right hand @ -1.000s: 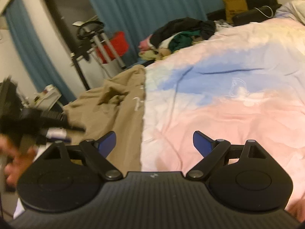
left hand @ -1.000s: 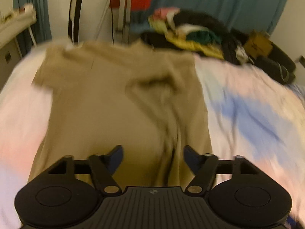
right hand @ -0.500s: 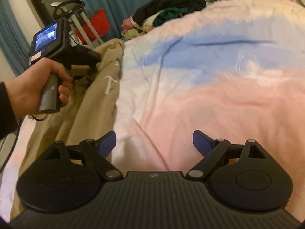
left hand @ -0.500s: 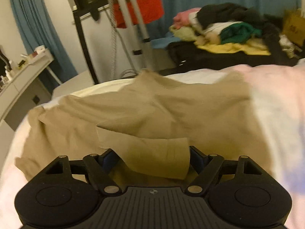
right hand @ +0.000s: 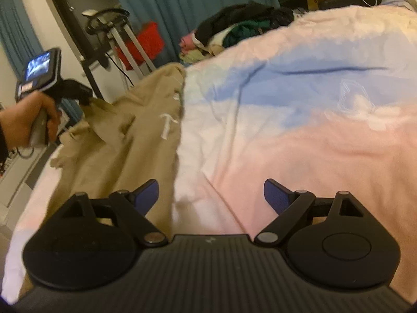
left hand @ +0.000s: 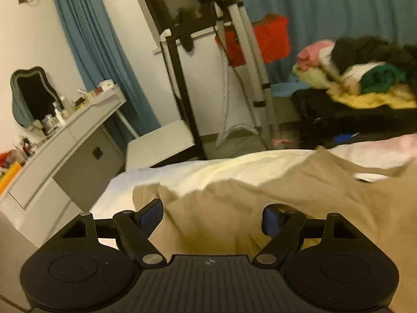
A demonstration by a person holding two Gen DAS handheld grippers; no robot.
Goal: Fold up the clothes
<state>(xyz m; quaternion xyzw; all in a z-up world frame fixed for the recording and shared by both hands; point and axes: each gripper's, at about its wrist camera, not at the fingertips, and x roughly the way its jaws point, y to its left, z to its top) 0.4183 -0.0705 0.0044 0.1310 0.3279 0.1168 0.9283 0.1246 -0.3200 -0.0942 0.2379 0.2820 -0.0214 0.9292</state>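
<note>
Left wrist view: the left claw (left hand: 209, 215) sits low over the edge of the bed (left hand: 198, 169), its blue-padded fingers (left hand: 149, 212) spread fairly wide. A fold of the tan shirt (left hand: 299, 190) bunches up between them and fills the gap, but the pads do not look pressed onto it here, so from this view alone I cannot tell whether it is gripped. The shirt spreads ahead and to the right of the claw across the white sheet. Farther ahead and to the right lies a pile of clothes (left hand: 365, 78) in black, green, yellow and pink. Straight ahead stands a black and silver stand (left hand: 234, 52) with a red cloth (left hand: 271, 39) behind it, and a white dresser (left hand: 65, 135) runs off to the left under a dark mirror (left hand: 31, 94).

Right wrist view: the right claw (right hand: 211, 195) hovers wide open over the pink and blue blanket (right hand: 299, 104), holding nothing. The shirt (right hand: 125, 135) lies ahead and to its left, its near edge just beside the left finger. Far to the left, the left hand (right hand: 28, 120) holds the other claw's handle, and that claw's tip (right hand: 84, 95) has a corner of the shirt pinched and lifted off the bed. The clothes pile (right hand: 234, 31) lies beyond the shirt, well ahead.
</note>
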